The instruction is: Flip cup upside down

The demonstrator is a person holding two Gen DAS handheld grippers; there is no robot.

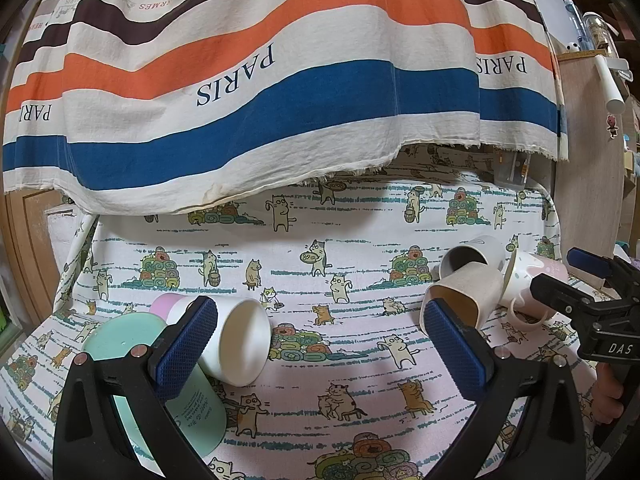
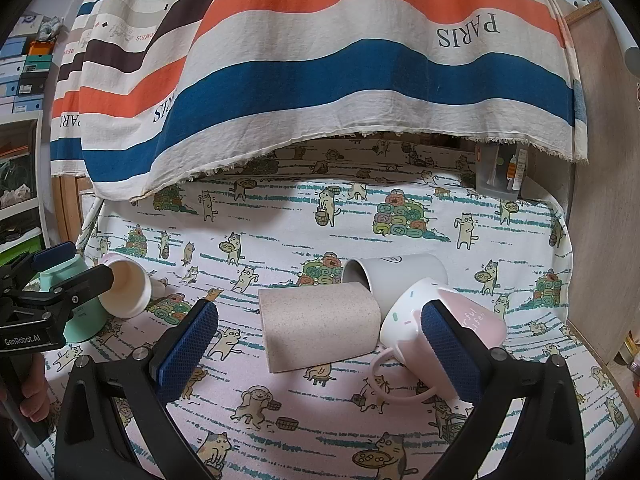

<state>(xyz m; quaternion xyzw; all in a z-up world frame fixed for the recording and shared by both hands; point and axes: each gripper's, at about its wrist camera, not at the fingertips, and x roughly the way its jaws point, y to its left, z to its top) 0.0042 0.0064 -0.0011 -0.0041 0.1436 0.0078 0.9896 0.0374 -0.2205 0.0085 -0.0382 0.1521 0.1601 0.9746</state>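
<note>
both grippers, left gripper (image 1: 320,344) and right gripper (image 2: 320,344), gape wide and empty; the speckled cup (image 2: 320,326) on its side may roll into the pink mug (image 2: 452,312) if nudged.

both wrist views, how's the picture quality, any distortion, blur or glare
Left wrist view: strong fisheye bend with dark corners, the striped cloth bows; soft even light, no glare; the mint cup close to the left gripper looks sharp. Right wrist view: same curving; the beige cup is crisp, with a soft shadow.

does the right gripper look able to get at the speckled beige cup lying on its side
Probably yes: the right gripper is open, and the speckled beige cup lies right ahead between its fingers. The pink mug and grey mug crowd its right side.
</note>
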